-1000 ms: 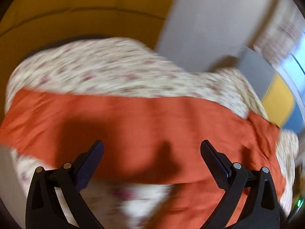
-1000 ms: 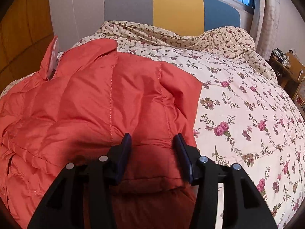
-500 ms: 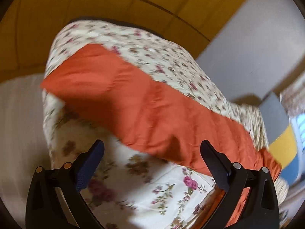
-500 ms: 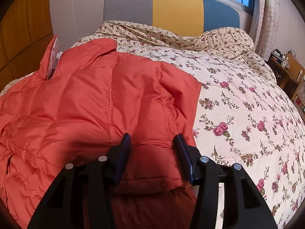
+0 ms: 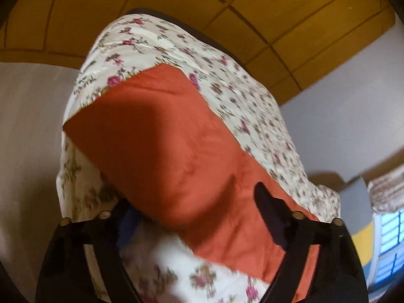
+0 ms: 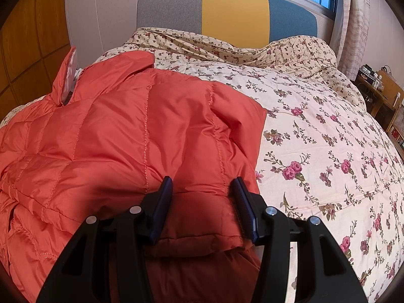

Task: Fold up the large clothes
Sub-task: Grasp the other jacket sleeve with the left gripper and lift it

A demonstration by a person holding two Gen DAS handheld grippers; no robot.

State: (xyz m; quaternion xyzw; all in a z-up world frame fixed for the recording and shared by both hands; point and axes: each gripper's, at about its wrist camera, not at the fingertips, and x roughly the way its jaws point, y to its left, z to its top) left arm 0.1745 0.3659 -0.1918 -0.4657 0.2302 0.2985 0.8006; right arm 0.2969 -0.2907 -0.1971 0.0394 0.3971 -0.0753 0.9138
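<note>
An orange quilted down jacket [image 6: 121, 146] lies on the floral bed cover [image 6: 328, 151], covering its left half. My right gripper [image 6: 202, 197] is shut on a thick fold of the jacket at its near edge, the padded cloth bunched between the two fingers. In the left wrist view a long orange part of the jacket [image 5: 171, 156] stretches across the bed's corner. My left gripper [image 5: 194, 212] is open, its jaws wide apart around the orange cloth; the cloth hides most of the left finger, and the right finger rests over the fabric.
A grey, yellow and blue headboard [image 6: 227, 17] stands at the far end under a window. Yellow-brown wooden panels [image 5: 227, 0] run along the left wall. A cluttered side table [image 6: 378, 88] stands at the right of the bed.
My left gripper has swung and dropped onto the orange jacket part, which now sits between its open jaws. The right gripper has held still on its fold.
</note>
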